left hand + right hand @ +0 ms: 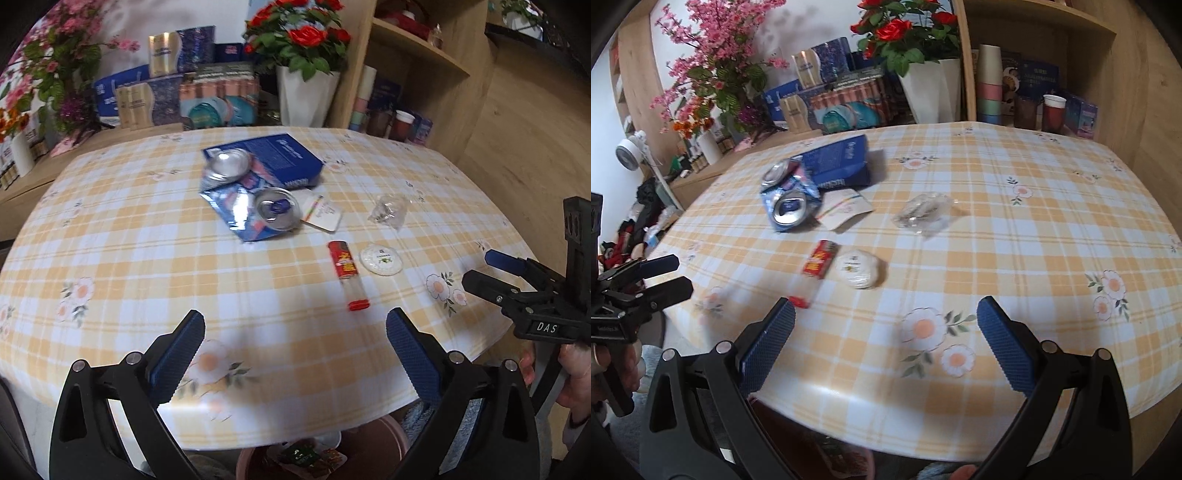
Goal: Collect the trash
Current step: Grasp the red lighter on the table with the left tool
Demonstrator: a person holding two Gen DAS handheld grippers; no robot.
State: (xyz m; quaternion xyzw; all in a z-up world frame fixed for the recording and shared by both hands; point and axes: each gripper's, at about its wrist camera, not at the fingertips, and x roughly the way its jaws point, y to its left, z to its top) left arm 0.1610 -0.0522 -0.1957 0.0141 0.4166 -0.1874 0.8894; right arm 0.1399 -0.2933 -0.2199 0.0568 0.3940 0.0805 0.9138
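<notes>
Both grippers, left (295,354) and right (886,350), are hanging wide open and empty over the table's (129,236) near edge. The trash is lying mid-table: a red tube (346,273) touching nothing, a white lid (381,260) just beside it, crushed cans (277,208) behind.

Right claw (885,347) gapes over the checked tablecloth (1015,236) — nothing between its pads.

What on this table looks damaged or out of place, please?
Two crushed cans lie flattened against the blue box at mid-table, a crumpled clear wrapper sits to their right, and a red tube lies on its side nearer the edge.
</notes>
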